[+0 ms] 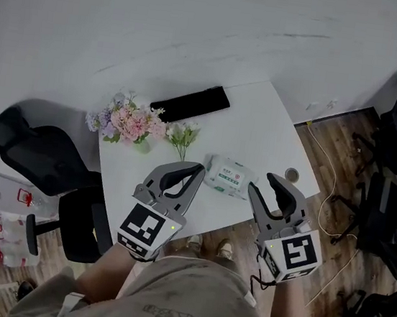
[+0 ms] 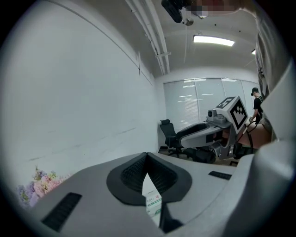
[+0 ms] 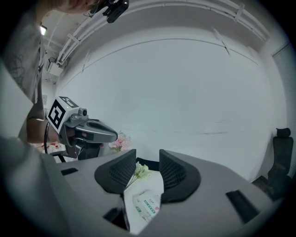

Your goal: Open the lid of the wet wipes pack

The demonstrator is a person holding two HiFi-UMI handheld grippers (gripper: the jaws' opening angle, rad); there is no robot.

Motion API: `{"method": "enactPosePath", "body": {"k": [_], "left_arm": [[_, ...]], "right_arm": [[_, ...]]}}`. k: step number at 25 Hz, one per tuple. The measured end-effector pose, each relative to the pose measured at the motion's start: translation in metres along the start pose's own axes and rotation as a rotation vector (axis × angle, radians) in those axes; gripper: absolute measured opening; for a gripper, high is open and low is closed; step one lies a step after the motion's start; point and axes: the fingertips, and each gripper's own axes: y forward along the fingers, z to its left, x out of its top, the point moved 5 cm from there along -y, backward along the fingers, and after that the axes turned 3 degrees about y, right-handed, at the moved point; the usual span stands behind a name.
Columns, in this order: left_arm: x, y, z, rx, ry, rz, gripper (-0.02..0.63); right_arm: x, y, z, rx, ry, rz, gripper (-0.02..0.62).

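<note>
From the head view, the wet wipes pack [image 1: 230, 176] lies flat on the white table [image 1: 262, 119], near the front edge and just ahead of the person. Its lid looks closed and flush with the top. The left gripper [image 1: 198, 168] hovers just to the pack's left and the right gripper [image 1: 262, 183] just to its right. Neither touches it. A bunch of flowers [image 1: 132, 122] stands further back on the left, well apart from the pack.

In the left gripper view, the pads meet at their tips, so this gripper [image 2: 146, 157] is closed and grips nothing. Only a thin wedge of gap shows nearer the camera. A strip of the pack [image 2: 153, 203] appears through it, lying on the table beyond the jaws and not between them.

In the right gripper view, the jaws stand a moderate way apart with nothing held. Past this gripper [image 3: 148, 164], the pack [image 3: 145, 203] lies on the table below and ahead, with the flowers [image 3: 141, 171] behind it.

By my reading the task is at the approach – nothing has been gripped and the lid has not been lifted. The next move likely calls for one gripper to come down and pin the soft pack so it cannot slide. The other would then catch the lid's free edge and peel it up – a small, low target, so the approach wants a shallow angle and care
</note>
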Motion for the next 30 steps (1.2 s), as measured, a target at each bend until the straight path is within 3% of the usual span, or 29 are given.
{"method": "enactPosePath", "body": {"k": [7,12,25,30], "left_arm": [[-0.016,0.013,0.01,0.037,0.005,0.054,0.017],[-0.036,0.032,0.012,0.02,-0.002,0.114,0.017],[-0.136,0.087,0.0,-0.063,-0.07,0.31,0.017],[-0.181,0.103,-0.005,-0.094,-0.092,0.386,0.017]], "right_arm": [[-0.021,0.039,0.0,0.062,-0.061,0.13,0.173],[-0.05,0.064,-0.005,0.084,-0.072,0.207,0.173],[-0.167,0.116,-0.011,0.132,-0.071,0.441,0.181],[-0.206,0.129,-0.003,0.151,-0.124,0.509,0.187]]}}
